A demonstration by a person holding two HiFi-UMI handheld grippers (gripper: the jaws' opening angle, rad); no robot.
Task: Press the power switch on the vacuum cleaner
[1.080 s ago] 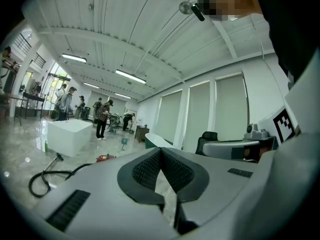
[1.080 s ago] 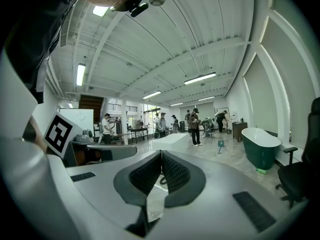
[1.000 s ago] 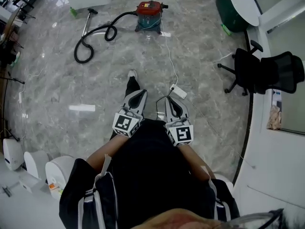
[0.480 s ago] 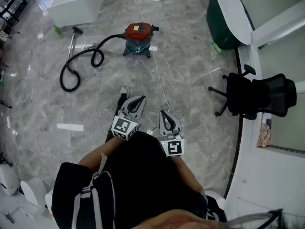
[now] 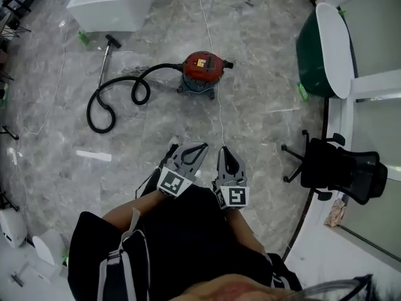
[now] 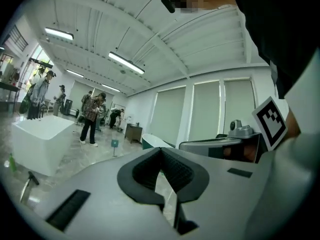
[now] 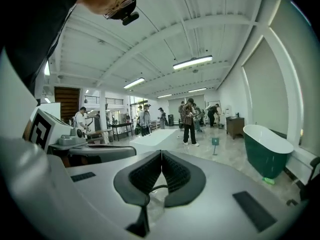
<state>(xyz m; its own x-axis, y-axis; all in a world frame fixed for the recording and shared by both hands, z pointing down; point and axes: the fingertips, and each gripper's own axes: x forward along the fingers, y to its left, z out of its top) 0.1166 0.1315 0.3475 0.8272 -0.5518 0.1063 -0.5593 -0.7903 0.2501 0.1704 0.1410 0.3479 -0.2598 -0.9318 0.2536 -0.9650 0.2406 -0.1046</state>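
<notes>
The vacuum cleaner [image 5: 203, 69], a red-topped canister on a grey base, stands on the marble floor well ahead of me. Its black hose [image 5: 116, 102] loops off to the left and ends in a metal wand [image 5: 104, 60]. A white cord [image 5: 220, 115] runs from the canister toward me. Both grippers are held close to my body, far short of the vacuum. My left gripper [image 5: 200, 147] [image 6: 161, 150] is shut with nothing in it. My right gripper [image 5: 225, 150] [image 7: 161, 154] is also shut and holds nothing. Neither gripper view shows the vacuum.
A white block [image 5: 106, 4] stands at the far left and a dark green bathtub [image 5: 326, 46] at the far right. A black office chair [image 5: 335, 171] sits to my right. White appliances [image 5: 12, 226] line the near left. Several people [image 7: 189, 121] stand farther down the hall.
The vacuum cleaner has slid lower in the head view, so it is nearer to me. Both grippers stayed shut in front of my body.
</notes>
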